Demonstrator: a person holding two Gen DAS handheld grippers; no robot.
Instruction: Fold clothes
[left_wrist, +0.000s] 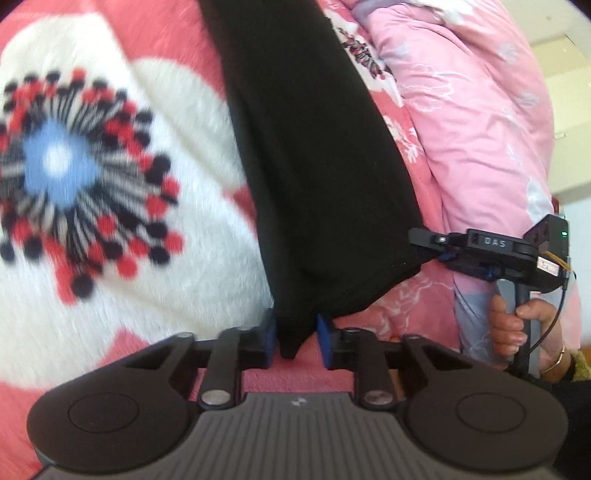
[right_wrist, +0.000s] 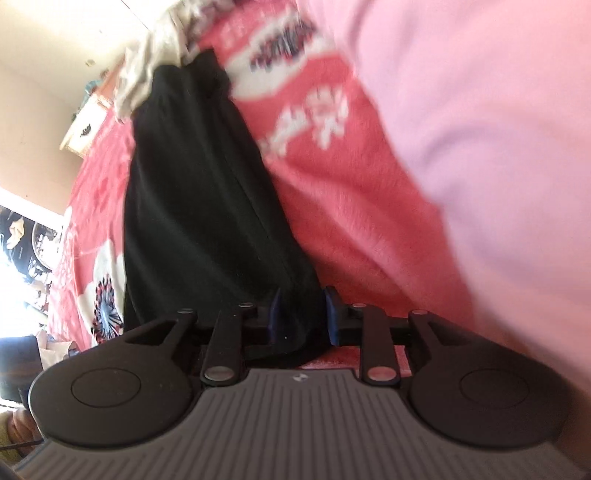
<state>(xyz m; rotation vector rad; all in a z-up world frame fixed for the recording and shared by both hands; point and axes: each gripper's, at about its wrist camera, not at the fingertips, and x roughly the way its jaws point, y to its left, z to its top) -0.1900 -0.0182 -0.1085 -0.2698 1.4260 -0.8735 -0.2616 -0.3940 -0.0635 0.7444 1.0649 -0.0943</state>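
Bed: red floral blanket (left_wrist: 110, 288) carries everything; pink quilt (left_wrist: 480, 129) bunched toward 2 o'clock.
Garment: black garment (left_wrist: 314, 166) lies as a long strip from 12 to 6 o'clock, seemingly stretched for a fold.
Left tool (left_wrist: 295, 341): pads flank the hem corner, contact unclear.
Right tool (right_wrist: 302, 319): jaws parted around the other corner, pads apparently not pressing it.
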